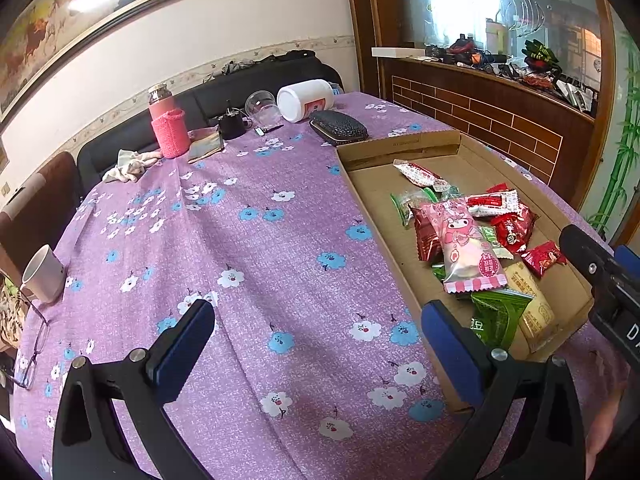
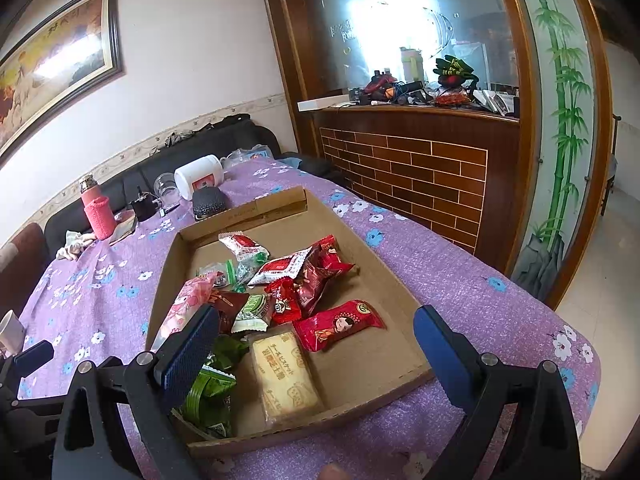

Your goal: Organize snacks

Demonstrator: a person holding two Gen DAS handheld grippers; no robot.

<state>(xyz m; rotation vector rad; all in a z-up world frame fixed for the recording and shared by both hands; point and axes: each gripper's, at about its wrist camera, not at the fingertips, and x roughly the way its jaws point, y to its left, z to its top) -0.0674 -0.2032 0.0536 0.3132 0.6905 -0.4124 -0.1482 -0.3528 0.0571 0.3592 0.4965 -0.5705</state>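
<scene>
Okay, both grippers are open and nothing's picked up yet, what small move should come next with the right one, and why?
Probably lower the right gripper toward the red snack packet in the cardboard tray. Its fingers are open and empty, and that packet lies almost alone on bare cardboard, nearly between them, apart from the pile, so it looks easiest to grasp cleanly.

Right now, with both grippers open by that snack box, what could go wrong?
The snacks lie heaped in the cardboard box, so the right gripper may pinch two packets at once. The biscuit pack could crack if squeezed hard. The left gripper hangs over the cloth and could snag it.
</scene>
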